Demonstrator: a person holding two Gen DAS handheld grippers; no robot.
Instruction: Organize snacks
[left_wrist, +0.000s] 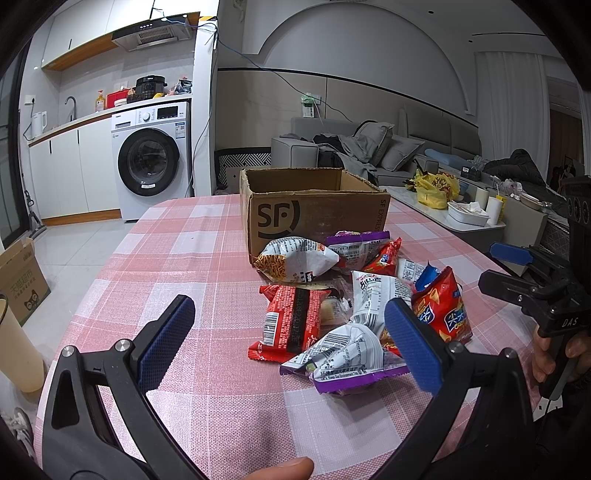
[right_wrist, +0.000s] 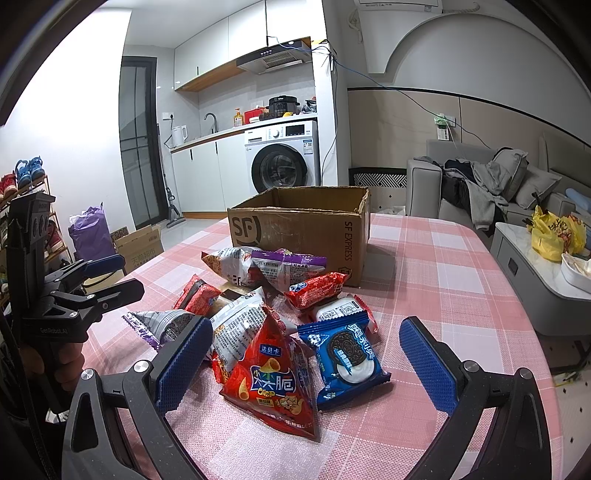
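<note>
Several snack packets lie in a pile on the pink checked tablecloth (left_wrist: 184, 369) in front of an open cardboard SF box (left_wrist: 310, 210), also in the right wrist view (right_wrist: 295, 229). My left gripper (left_wrist: 290, 339) is open and empty, just short of a red packet (left_wrist: 291, 317) and a purple-edged packet (left_wrist: 347, 358). My right gripper (right_wrist: 306, 362) is open and empty, its jaws either side of a red triangular crisp bag (right_wrist: 273, 384) and a blue cookie packet (right_wrist: 347, 358). The right gripper also shows at the right edge of the left wrist view (left_wrist: 517, 273).
A cream cup (left_wrist: 16, 347) stands at the table's left edge. A coffee table (right_wrist: 535, 266) with a yellow bag (right_wrist: 554, 232) is to the right, a sofa (left_wrist: 369, 147) behind. A washing machine (left_wrist: 151, 162) and floor cartons (right_wrist: 140, 243) are to the left.
</note>
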